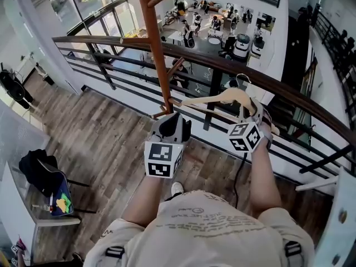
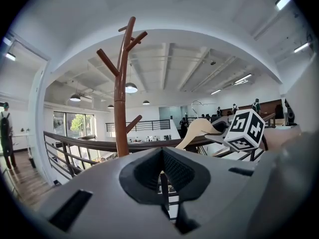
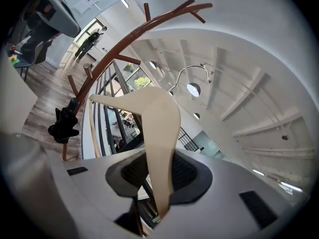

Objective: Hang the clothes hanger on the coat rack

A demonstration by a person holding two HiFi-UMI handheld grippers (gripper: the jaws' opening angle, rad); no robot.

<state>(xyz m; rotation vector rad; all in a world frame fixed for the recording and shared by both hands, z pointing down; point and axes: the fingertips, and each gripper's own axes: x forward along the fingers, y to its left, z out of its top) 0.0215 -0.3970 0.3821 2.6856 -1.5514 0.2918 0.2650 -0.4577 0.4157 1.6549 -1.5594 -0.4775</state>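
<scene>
A brown wooden coat rack (image 1: 156,43) with slanted pegs stands by the railing, just ahead of both grippers. My right gripper (image 1: 253,111) is shut on one arm of a pale wooden clothes hanger (image 1: 221,97), whose metal hook (image 1: 242,79) points away from me. In the right gripper view the hanger (image 3: 155,114) runs up from between the jaws, its hook (image 3: 192,72) near the curved-looking rack (image 3: 124,40). My left gripper (image 1: 171,125) is shut and holds nothing, close to the pole's right side. The left gripper view shows the rack (image 2: 120,98) ahead and the hanger (image 2: 197,128) to the right.
A dark railing with a brown handrail (image 1: 239,67) runs across behind the rack, over an open hall far below. A black chair with a bag (image 1: 40,172) stands on the wood floor at the left. The person's legs and shirt fill the bottom.
</scene>
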